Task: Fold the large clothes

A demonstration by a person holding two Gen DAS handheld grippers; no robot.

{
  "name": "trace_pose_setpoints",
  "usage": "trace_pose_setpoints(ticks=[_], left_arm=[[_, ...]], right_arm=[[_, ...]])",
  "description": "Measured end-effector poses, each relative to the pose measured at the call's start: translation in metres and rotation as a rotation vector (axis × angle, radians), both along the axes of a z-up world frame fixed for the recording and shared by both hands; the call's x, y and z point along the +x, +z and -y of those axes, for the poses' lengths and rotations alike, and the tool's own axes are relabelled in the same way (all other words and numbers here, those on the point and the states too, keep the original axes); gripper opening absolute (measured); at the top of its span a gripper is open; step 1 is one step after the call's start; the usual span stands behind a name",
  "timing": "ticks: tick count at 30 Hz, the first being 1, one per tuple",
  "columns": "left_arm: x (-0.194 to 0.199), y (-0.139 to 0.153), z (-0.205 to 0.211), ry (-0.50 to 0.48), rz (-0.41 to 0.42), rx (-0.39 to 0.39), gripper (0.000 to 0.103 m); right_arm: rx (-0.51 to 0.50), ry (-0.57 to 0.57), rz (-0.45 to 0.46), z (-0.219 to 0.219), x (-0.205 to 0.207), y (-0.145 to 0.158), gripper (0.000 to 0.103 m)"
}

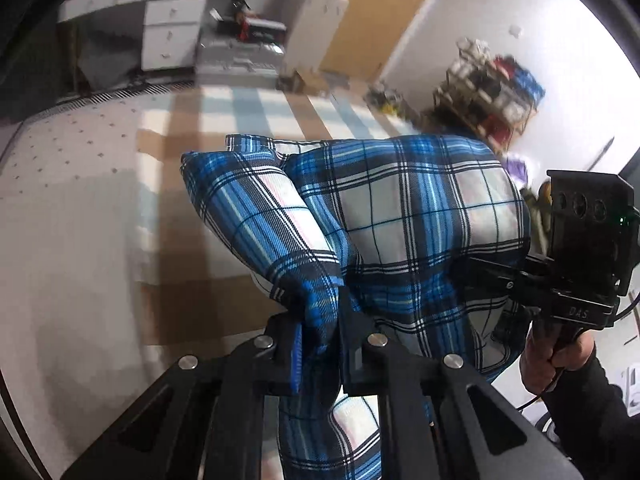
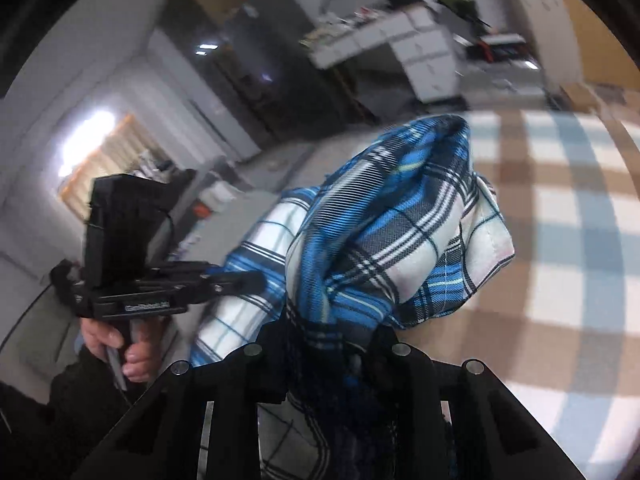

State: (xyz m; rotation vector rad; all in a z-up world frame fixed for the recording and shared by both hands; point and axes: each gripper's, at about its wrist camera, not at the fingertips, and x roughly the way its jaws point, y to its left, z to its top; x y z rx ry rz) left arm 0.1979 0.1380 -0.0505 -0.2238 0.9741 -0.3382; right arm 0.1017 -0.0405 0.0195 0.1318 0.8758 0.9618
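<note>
Left wrist view: the left hand-held gripper point(image 1: 320, 320) is clamped on a bunched edge of the blue plaid cloth point(image 1: 400, 216), which billows toward 12 o'clock above a brown-and-blue checked bed sheet point(image 1: 280, 112). At 3 o'clock the right hand-held gripper point(image 1: 486, 266) touches the same cloth. In the right wrist view it point(image 2: 328, 328) is closed on gathered cloth point(image 2: 384, 216); the left one point(image 2: 244, 280) sits at 9 o'clock.

We see a bed point(image 1: 80, 208) under a checked cover point(image 2: 560, 208) in brown, pale blue and white. Left of that cover, the spread turns white with small dots point(image 1: 72, 140). We cannot tell whether anything rests directly on the cover.
</note>
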Motion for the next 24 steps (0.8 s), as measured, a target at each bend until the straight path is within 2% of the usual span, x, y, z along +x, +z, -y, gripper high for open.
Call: trace_pose_setpoints(ticks=[4, 8, 9, 10, 11, 12, 13, 14, 15, 16, 17, 18, 20, 21, 22, 23, 24], left_arm=[[-0.023, 0.051, -0.053, 0.101, 0.079, 0.035, 0.008], [-0.044, 0.084, -0.114, 0.247, 0.126, 0.116, 0.009], [-0.047, 0.085, -0.134, 0.283, 0.111, 0.163, 0.009], [-0.046, 0.082, -0.149, 0.332, 0.1, 0.201, 0.013], [-0.044, 0.07, -0.17, 0.418, 0.071, 0.245, 0.02], [-0.037, 0.048, -0.194, 0.488, 0.004, 0.307, 0.028], [-0.031, 0.021, -0.215, 0.532, -0.065, 0.36, 0.028], [-0.029, -0.002, -0.232, 0.569, -0.126, 0.379, 0.028], [-0.03, -0.024, -0.247, 0.602, -0.184, 0.372, 0.028], [-0.036, -0.044, -0.262, 0.634, -0.22, 0.318, 0.028], [-0.044, -0.05, -0.27, 0.65, -0.22, 0.278, 0.028], [-0.052, -0.057, -0.272, 0.66, -0.216, 0.265, 0.028], [-0.062, -0.058, -0.251, 0.639, -0.158, 0.36, 0.028], [-0.065, -0.057, -0.235, 0.595, -0.112, 0.386, 0.029], [-0.065, -0.058, -0.216, 0.535, -0.072, 0.391, 0.032], [-0.062, -0.055, -0.205, 0.513, -0.053, 0.396, 0.039], [-0.061, -0.059, -0.188, 0.489, -0.029, 0.401, 0.046]], right_arm=[[0.079, 0.104, 0.024, -0.06, -0.01, 0.047, 0.026], [0.166, 0.21, 0.002, -0.141, -0.013, 0.063, 0.028], [0.185, 0.226, -0.033, -0.16, -0.012, 0.059, 0.033], [0.187, 0.244, -0.085, -0.187, -0.009, 0.049, 0.037], [0.176, 0.244, -0.107, -0.202, -0.006, 0.04, 0.04], [0.125, 0.219, -0.147, -0.229, -0.004, 0.017, 0.047], [0.054, 0.199, -0.178, -0.247, -0.002, -0.005, 0.048], [0.003, 0.191, -0.206, -0.255, -0.005, -0.021, 0.048], [-0.052, 0.19, -0.255, -0.263, -0.005, -0.044, 0.046], [-0.082, 0.199, -0.283, -0.265, -0.007, -0.06, 0.044], [-0.111, 0.202, -0.283, -0.262, -0.013, -0.071, 0.044], [-0.139, 0.202, -0.237, -0.253, -0.023, -0.073, 0.044], [-0.159, 0.186, -0.099, -0.239, -0.038, -0.055, 0.044], [-0.147, 0.18, -0.033, -0.237, -0.041, -0.043, 0.044], [-0.129, 0.178, 0.03, -0.243, -0.04, -0.029, 0.045], [-0.109, 0.186, 0.119, -0.248, -0.044, -0.011, 0.049], [-0.12, 0.19, 0.167, -0.258, -0.045, -0.002, 0.058]])
